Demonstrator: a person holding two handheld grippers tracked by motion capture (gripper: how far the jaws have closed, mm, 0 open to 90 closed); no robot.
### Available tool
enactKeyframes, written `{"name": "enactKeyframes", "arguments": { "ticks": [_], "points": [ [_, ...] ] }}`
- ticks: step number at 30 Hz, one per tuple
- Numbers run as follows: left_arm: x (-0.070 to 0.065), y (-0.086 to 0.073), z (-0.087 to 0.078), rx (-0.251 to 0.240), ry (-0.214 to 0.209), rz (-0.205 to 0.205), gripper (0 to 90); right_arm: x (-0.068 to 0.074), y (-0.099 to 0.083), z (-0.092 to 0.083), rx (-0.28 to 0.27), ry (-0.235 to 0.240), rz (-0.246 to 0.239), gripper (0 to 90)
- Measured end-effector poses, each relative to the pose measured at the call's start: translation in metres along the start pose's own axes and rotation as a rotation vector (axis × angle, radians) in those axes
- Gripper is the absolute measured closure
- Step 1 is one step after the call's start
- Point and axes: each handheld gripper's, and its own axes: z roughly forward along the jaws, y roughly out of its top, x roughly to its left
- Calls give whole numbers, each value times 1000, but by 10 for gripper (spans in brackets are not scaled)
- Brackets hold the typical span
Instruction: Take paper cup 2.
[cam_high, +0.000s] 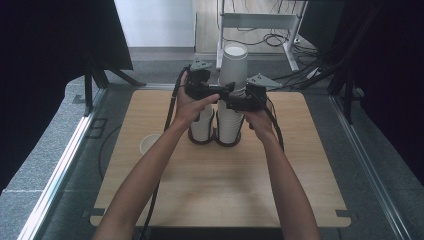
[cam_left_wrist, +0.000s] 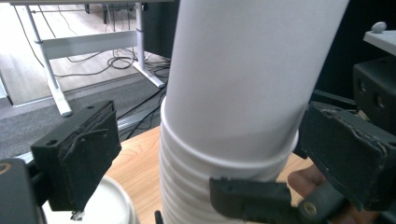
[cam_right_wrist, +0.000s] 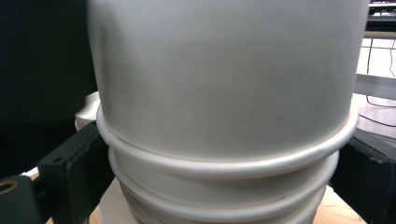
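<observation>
Paper cups (cam_high: 233, 67), light and thin-walled, easy to crush; stacked upside down at frame center on the tabletop (cam_high: 300, 165). Best taken low by the rolled rim. Left gripper (cam_left_wrist: 205, 154) wide open around the stack, pads clear. Right gripper (cam_right_wrist: 219, 182) flanking it; contact hard to tell.

Room, beyond the tongs: grey carpeted floor (cam_high: 45, 150); pale wall (cam_high: 155, 22); white metal desk frame (cam_high: 257, 22) with loose black cables (cam_high: 272, 39) beneath. Black curtains (cam_high: 45, 45) hang on either side of the tongs. Under them, a light wooden tabletop (cam_high: 210, 190). Light soft, even.
</observation>
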Motion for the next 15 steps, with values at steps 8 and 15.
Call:
{"name": "enactKeyframes", "arguments": {
  "ticks": [8,15],
  "points": [
    [-2,7,19,-11,-37,-1,9,-1,0,1,-2,1,-7,33],
    [-3,9,38,20,-40,-7,7,0,1,0,8,1,1,33]
  ]
}}
